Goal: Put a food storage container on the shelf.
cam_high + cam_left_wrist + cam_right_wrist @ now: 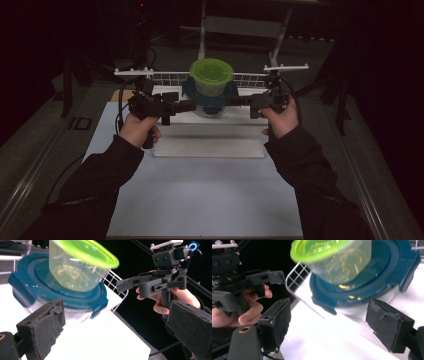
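Now both grippers' spread fingers (41, 332) flank the stacked containers (211, 87), untouching.

Green-lidded tub (80, 267) blurred, its contents indistinct; blue-lidded container (367, 282) cut by the frame edge, base partly hidden.

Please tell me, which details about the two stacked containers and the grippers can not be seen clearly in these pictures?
- Green-lidded tub: contents unclear, both gripper views, motion blur.
- Blue-lidded container: its clear base mostly hidden, high view, between the left gripper and right gripper.
- Wire rack: its middle hidden behind the containers, high view.
- Room beyond the table: too dark.
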`<control>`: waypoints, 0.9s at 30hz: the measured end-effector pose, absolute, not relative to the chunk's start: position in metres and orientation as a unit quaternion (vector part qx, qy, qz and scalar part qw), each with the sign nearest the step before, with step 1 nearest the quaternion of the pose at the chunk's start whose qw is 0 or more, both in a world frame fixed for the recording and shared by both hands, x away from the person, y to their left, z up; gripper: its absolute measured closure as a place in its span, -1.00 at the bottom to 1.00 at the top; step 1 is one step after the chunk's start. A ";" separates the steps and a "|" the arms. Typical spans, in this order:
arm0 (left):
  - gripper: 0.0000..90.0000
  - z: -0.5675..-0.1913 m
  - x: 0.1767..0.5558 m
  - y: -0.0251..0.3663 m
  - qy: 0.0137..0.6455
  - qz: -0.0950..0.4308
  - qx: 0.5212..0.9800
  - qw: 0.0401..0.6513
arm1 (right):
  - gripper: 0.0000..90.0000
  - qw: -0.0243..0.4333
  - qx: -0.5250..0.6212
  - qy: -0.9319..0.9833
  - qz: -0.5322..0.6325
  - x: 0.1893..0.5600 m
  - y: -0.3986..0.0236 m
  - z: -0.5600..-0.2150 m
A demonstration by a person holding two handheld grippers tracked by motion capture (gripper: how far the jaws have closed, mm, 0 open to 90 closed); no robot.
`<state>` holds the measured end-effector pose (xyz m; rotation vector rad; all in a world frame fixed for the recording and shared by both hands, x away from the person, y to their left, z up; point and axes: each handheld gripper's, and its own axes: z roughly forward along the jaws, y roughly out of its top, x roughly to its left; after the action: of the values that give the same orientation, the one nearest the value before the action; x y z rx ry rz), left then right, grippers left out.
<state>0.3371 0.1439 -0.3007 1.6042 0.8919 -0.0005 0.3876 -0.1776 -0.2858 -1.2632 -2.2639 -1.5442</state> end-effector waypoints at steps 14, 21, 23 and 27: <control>-0.97 -0.355 0.311 0.132 0.342 -0.016 0.727 0.596 | -0.64 0.066 -0.401 -0.765 -0.499 0.364 -0.190 -0.342; -0.97 -0.371 0.294 0.124 0.320 -0.003 0.746 0.584 | -0.64 0.076 -0.398 -0.762 -0.506 0.351 -0.197 -0.366; -0.97 -0.377 0.288 0.122 0.316 -0.002 0.749 0.582 | -0.64 0.074 -0.395 -0.763 -0.506 0.346 -0.198 -0.374; -0.97 -0.393 0.278 0.119 0.310 -0.009 0.758 0.574 | -0.66 0.077 -0.389 -0.764 -0.509 0.335 -0.199 -0.391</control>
<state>0.2783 0.1190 -0.3932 1.7751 0.7261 -0.0209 0.3349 -0.1986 -0.3906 -1.1641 -2.2897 -1.5250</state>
